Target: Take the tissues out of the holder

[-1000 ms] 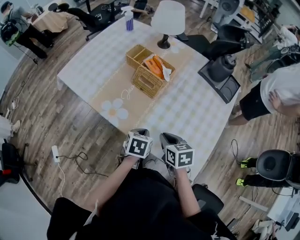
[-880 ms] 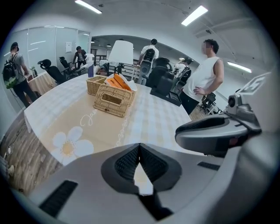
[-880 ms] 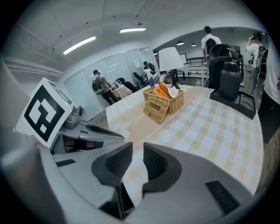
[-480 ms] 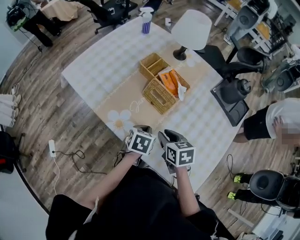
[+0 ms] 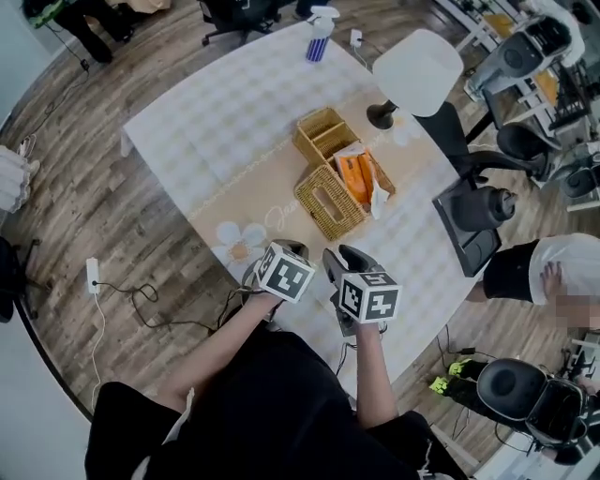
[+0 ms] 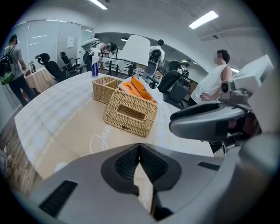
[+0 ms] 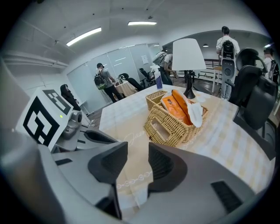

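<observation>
A wicker tissue holder (image 5: 328,201) stands on the beige runner mid-table, with a slot in its lid (image 6: 130,113). Behind it, orange tissue packs (image 5: 353,175) lie in an open wicker part, and a white tissue (image 5: 380,193) hangs over the rim (image 7: 195,113). Both grippers hover side by side over the near table edge, short of the holder. My left gripper (image 5: 285,250) is shut, its pads touching with nothing between them (image 6: 139,151). My right gripper (image 5: 344,260) has its jaws opening, and the gap between them is empty (image 7: 137,154).
A small empty wicker basket (image 5: 322,133) sits just beyond the holder. A white-shaded lamp (image 5: 416,62) and a spray bottle (image 5: 320,21) stand at the far side of the table. Office chairs (image 5: 480,217) and a person (image 5: 553,281) are to the right. Cables and a power strip (image 5: 94,274) lie on the floor at left.
The head view has shifted toward the table, so the holder sits nearer the grippers. Both grippers have edged forward over the table's near edge.
</observation>
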Action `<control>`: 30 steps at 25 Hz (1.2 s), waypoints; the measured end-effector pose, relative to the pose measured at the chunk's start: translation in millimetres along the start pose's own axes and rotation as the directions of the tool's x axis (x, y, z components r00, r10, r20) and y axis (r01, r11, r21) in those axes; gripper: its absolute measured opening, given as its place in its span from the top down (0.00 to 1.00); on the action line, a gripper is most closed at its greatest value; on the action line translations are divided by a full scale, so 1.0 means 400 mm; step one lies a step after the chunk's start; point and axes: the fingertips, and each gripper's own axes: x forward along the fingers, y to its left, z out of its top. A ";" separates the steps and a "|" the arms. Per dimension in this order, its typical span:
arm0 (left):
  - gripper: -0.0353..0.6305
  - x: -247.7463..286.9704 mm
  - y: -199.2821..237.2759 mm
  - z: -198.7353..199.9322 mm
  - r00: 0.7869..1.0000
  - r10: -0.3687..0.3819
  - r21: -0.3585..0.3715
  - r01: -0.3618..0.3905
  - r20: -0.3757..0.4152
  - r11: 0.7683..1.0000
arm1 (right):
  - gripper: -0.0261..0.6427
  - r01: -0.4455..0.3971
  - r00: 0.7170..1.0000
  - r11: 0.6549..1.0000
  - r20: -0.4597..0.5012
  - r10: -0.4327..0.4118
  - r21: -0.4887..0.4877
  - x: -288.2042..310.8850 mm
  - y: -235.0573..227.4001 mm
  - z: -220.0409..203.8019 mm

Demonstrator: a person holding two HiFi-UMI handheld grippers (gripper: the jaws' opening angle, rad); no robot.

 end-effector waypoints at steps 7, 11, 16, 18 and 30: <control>0.95 0.042 0.006 0.016 0.997 -0.070 0.001 0.070 -0.025 0.998 | 0.70 0.022 1.000 1.000 0.012 -0.022 0.014 0.039 -0.059 0.057; 0.95 0.064 0.010 0.029 0.996 -0.078 0.009 0.078 -0.037 0.997 | 0.69 0.040 0.999 0.999 0.015 -0.040 0.015 0.049 -0.098 0.084; 0.95 0.083 0.020 0.047 0.995 -0.091 0.007 0.092 -0.043 0.996 | 0.66 0.070 0.997 0.998 0.017 -0.070 0.000 0.057 -0.132 0.118; 0.95 0.090 0.027 0.050 0.995 -0.090 0.006 0.090 -0.047 0.996 | 0.65 0.077 0.997 0.997 0.016 -0.077 -0.012 0.064 -0.141 0.128; 0.95 0.132 0.067 0.045 0.993 -0.079 -0.009 0.078 -0.084 0.997 | 0.61 0.129 0.992 0.987 0.015 -0.128 -0.095 0.081 -0.195 0.191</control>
